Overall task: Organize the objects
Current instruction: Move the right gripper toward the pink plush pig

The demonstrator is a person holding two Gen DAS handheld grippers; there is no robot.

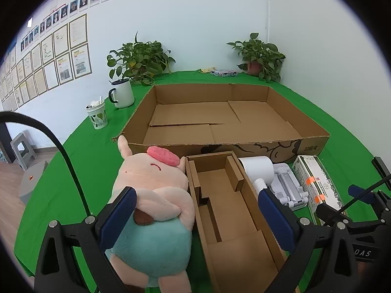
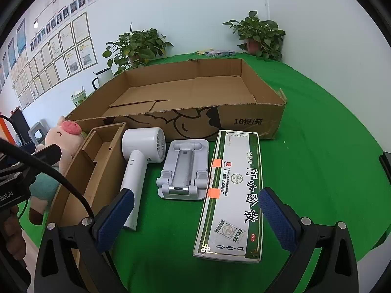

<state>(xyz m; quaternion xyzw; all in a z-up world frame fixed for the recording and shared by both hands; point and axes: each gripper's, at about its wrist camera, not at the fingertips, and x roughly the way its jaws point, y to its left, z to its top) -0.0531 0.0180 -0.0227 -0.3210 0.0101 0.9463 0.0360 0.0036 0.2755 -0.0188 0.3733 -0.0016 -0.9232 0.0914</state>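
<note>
A large shallow cardboard box (image 1: 315,144) (image 2: 244,119) stands open and empty on the green table. In front of it lie a plush pig (image 1: 156,195) (image 2: 61,141), a narrow cardboard insert tray (image 1: 229,210) (image 2: 97,163), a white hair dryer (image 2: 139,161) (image 1: 259,168), a grey folding phone stand (image 2: 183,171) (image 1: 286,185) and a long green-and-white medicine box (image 2: 234,195) (image 1: 315,183). My left gripper (image 1: 195,214) is open, its fingers straddling the pig and the insert tray. My right gripper (image 2: 195,214) is open above the phone stand and the medicine box, holding nothing.
A white mug (image 1: 122,92) and a patterned paper cup (image 1: 97,114) stand left of the big box. Two potted plants (image 1: 139,58) (image 1: 259,56) sit at the back by the wall, with a small flat packet (image 1: 223,73) between them. The table's edge drops off at left.
</note>
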